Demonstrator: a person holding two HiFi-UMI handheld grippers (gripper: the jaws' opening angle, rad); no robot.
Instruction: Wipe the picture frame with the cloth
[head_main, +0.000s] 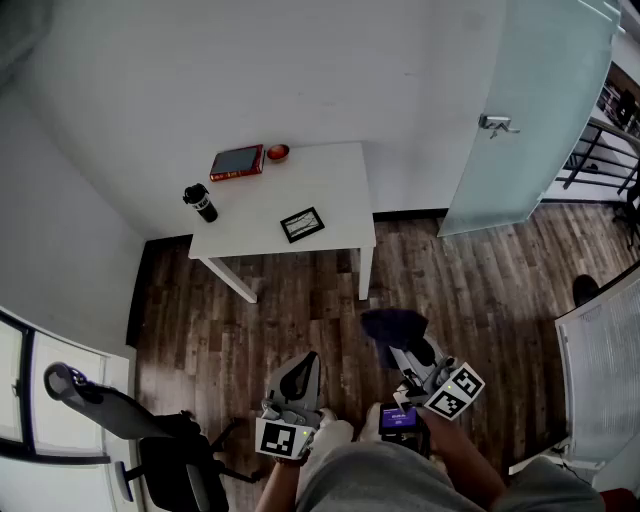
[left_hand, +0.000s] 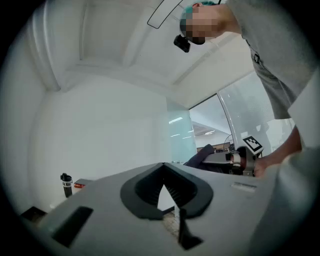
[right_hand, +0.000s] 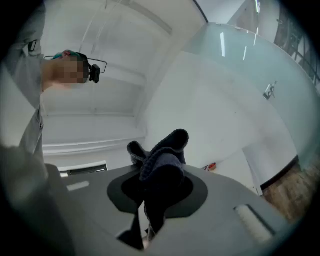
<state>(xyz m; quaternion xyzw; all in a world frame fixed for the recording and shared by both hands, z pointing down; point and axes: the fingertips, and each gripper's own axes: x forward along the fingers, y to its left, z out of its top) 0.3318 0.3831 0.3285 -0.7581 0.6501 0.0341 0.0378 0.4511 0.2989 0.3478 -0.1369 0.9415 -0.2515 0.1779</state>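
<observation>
A small black picture frame (head_main: 302, 223) lies flat on the white table (head_main: 340, 180), near its front edge. My right gripper (head_main: 403, 345) is well short of the table, over the wooden floor, shut on a dark blue cloth (head_main: 393, 324) that bunches out past its jaws. In the right gripper view the cloth (right_hand: 161, 162) fills the gap between the jaws. My left gripper (head_main: 300, 372) is lower left of it, also over the floor, shut with nothing between its jaws (left_hand: 165, 192).
On the table also stand a black bottle (head_main: 200, 203), a red tablet-like case (head_main: 237, 162) and a small red bowl (head_main: 278, 153). A frosted glass door (head_main: 530, 110) is at the right, an office chair (head_main: 130, 430) at the lower left, a white rack (head_main: 600, 370) at the right edge.
</observation>
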